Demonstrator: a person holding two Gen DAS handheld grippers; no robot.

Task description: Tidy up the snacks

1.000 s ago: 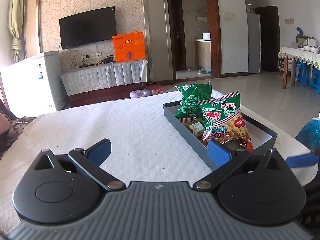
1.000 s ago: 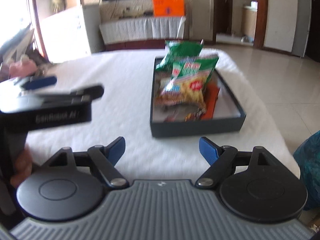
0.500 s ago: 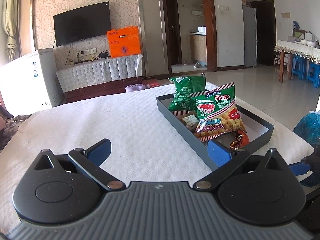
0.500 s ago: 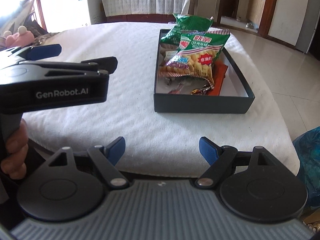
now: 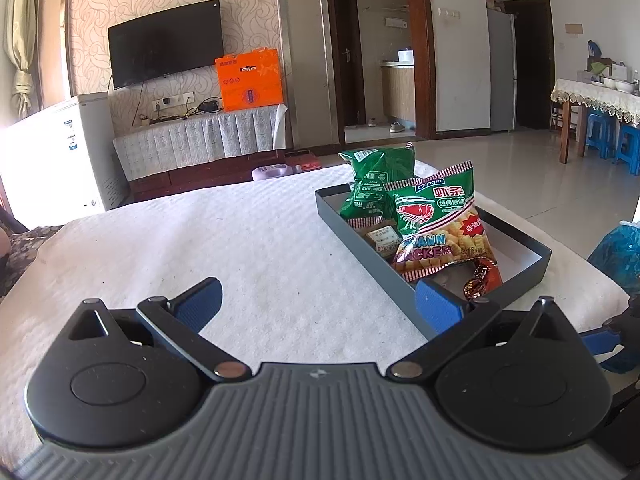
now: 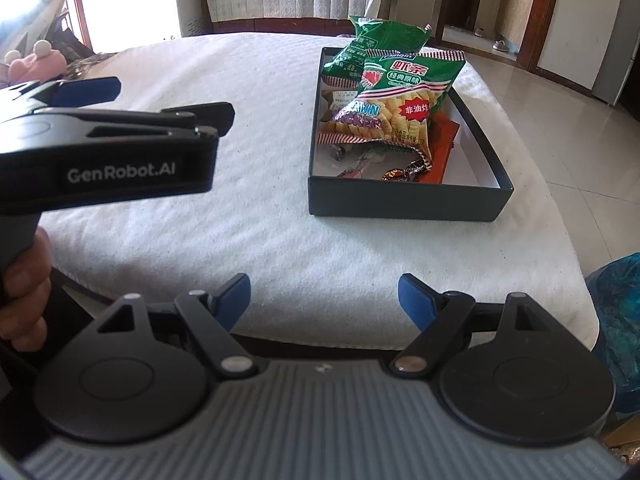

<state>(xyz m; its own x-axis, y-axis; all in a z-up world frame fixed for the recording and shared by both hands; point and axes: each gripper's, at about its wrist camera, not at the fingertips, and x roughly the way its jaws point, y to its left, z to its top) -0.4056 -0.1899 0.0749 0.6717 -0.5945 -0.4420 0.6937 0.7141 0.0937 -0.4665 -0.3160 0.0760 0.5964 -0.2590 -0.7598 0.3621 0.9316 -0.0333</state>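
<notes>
Hovering near the front edge of the table (image 6: 280, 128), both tools empty: left gripper (image 5: 316, 300) with jaws spread wide over bare white cloth, right gripper (image 6: 324, 300) likewise released, nothing between the blue pads (image 6: 416, 300). Seen from the right wrist view, left gripper body at the left, held level above the cloth, a hand (image 6: 24, 292) wrapped around its handle. Sitting toward the table's right side, well ahead of both tools: a dark shallow box (image 6: 408, 200) with a white inside. Packed into it, the snacks: a prawn cracker bag (image 6: 392, 108) lying on top, a green bag (image 6: 380, 40) behind it and poking over the far wall, an orange packet (image 6: 440, 148) partly under the cracker bag, wrapped candies (image 6: 400, 170) at the near end, a small labelled packet (image 5: 384, 236) under the bags. No snack visible loose on the cloth. Judged from this: gathering step apparently finished or nearly so, with only tidying inside the box possibly left. Next move, if any, probably a reach forward and to the right, coming down over the near wall, then pinching a bag by a crimped edge rather than the puffed middle to avoid crushing the contents. Off to the right below table level, a blue plastic bag (image 6: 616, 320), contents not discernible.
</notes>
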